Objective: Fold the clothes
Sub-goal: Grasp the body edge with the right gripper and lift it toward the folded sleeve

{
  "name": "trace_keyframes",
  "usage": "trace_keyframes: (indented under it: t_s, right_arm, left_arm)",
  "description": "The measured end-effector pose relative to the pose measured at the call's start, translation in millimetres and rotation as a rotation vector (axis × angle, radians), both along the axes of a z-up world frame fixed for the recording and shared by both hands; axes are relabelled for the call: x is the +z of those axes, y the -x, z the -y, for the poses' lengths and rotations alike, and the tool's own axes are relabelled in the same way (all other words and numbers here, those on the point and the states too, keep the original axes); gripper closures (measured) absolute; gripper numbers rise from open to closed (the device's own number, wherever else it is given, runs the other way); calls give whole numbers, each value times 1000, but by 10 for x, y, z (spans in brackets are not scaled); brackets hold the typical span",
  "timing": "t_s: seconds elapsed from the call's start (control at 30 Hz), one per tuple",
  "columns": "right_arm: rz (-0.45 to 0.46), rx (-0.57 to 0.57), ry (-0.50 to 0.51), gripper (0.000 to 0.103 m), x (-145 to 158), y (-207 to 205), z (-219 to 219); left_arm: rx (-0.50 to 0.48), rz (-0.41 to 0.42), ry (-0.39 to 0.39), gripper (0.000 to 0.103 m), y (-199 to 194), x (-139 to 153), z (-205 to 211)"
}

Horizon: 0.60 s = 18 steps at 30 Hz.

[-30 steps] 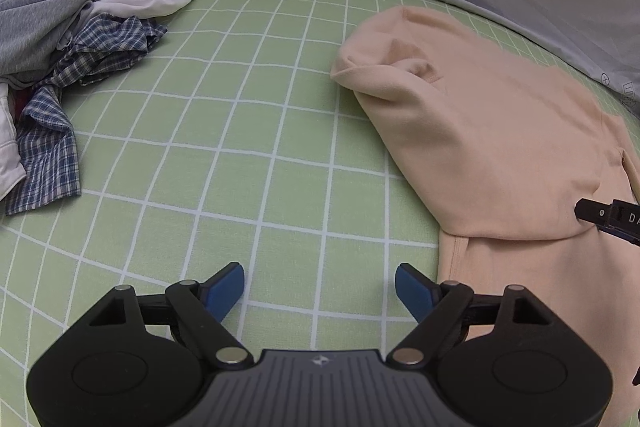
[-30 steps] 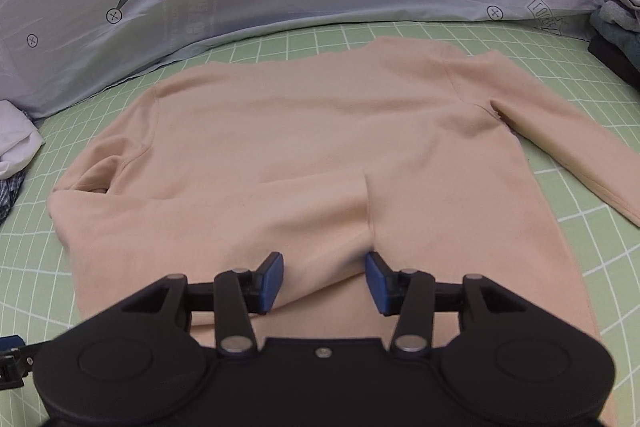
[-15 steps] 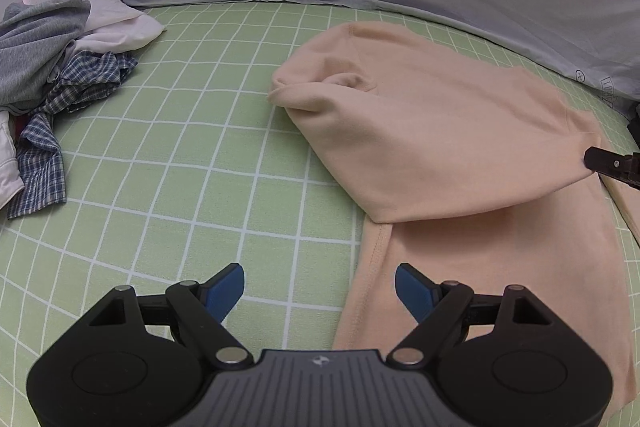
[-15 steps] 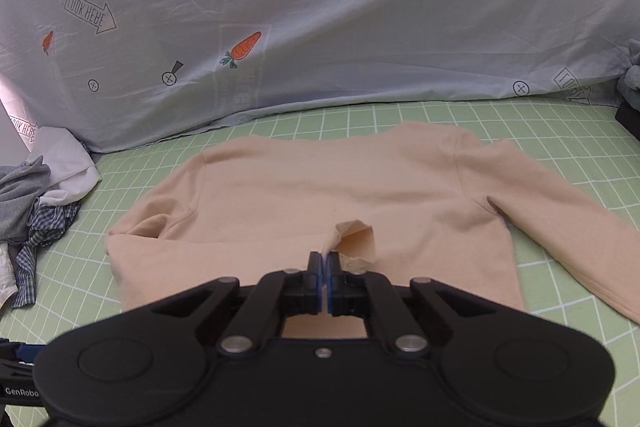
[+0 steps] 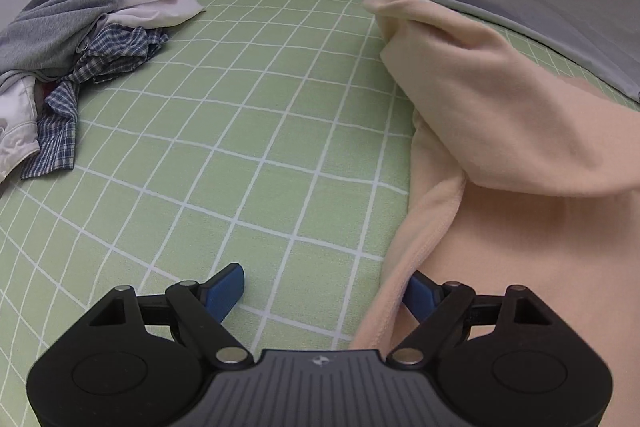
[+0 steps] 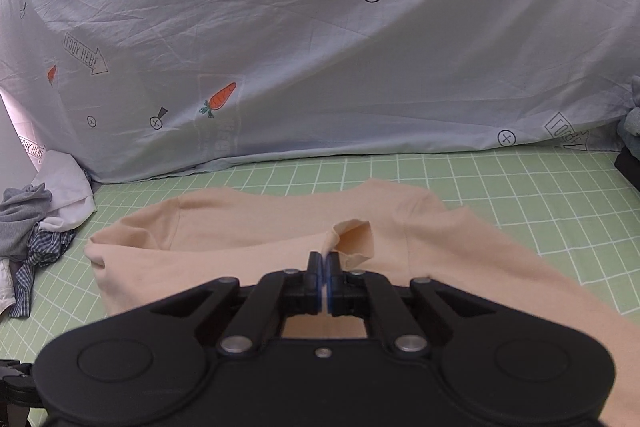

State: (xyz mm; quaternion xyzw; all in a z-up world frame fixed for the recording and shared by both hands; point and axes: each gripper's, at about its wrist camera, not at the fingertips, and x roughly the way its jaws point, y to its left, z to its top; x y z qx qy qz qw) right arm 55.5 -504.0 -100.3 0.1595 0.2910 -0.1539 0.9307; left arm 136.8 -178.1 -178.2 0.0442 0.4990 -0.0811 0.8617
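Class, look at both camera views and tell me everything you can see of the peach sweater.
The sweater is plain peach, soft, fleece-like knit with long sleeves. It lies spread on the green checked sheet, one sleeve folded over the body, the other trailing off to the right. The right gripper is shut on a pinch of its fabric, lifting it into a small peak. Its stitched edge runs between the open left gripper's fingers.

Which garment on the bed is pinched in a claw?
The peach sweater, pinched by the shut right claw; the grey, white and checked clothes lie heaped, untouched.
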Motion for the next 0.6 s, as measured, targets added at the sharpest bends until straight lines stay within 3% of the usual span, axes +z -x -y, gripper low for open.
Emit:
trace_keyframes:
  t_s: [0.1, 0.47, 0.6]
  right_arm:
    - [-3, -86, -23, 101, -68, 33, 273]
    - [-27, -432, -25, 103, -260, 602, 1092]
    - [-70, -483, -56, 103, -377, 703, 1278]
  left_arm:
    - [47, 14, -32, 18, -12, 20, -104]
    - [78, 10, -14, 19, -77, 24, -205]
    - [85, 4, -16, 18, -97, 42, -207]
